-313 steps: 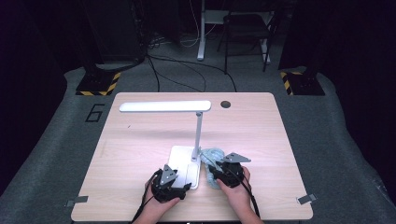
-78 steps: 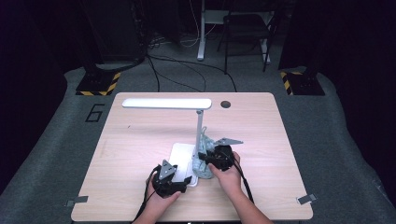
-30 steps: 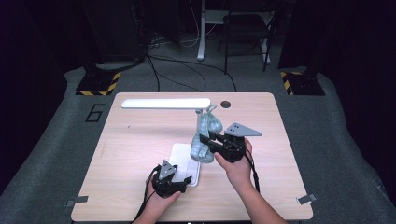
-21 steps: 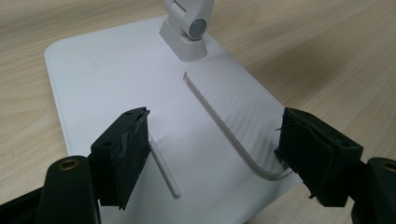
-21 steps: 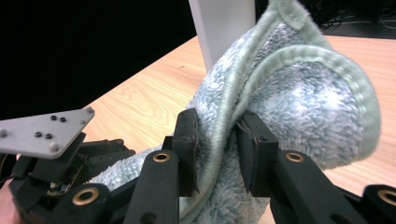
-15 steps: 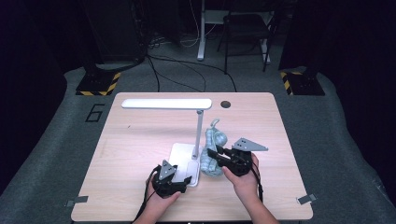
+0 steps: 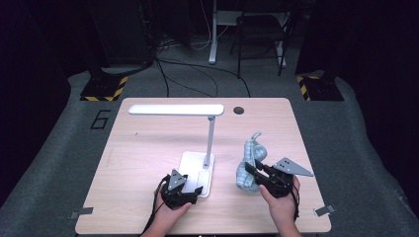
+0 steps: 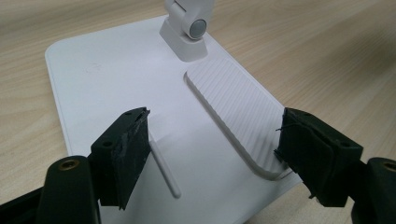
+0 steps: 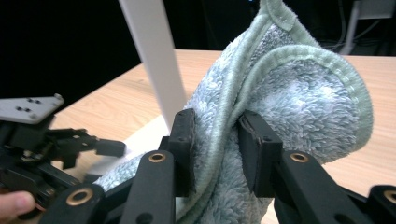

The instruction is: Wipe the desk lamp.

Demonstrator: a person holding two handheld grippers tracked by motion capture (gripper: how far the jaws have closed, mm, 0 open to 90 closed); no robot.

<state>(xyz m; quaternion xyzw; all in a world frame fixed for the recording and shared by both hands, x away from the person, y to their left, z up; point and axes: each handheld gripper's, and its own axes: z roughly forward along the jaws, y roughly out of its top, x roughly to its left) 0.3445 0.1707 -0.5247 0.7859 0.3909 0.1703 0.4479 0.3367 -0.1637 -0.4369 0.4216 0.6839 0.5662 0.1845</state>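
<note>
beside the lamp (image 7: 207,148), the right gripper (image 7: 258,176) clamps a towel (image 7: 248,163).

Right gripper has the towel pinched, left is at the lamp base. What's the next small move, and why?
Probably bring the right gripper with its towel left toward the lamp post to wipe it. The towel is clamped but sits apart from the post, while the left gripper, open, straddles the lamp base as if to steady it.

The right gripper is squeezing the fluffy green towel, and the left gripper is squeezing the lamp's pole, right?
Not quite. The right gripper does squeeze the towel, but the left gripper is open over the lamp's white base, squeezing nothing, as the left gripper view shows.
</note>
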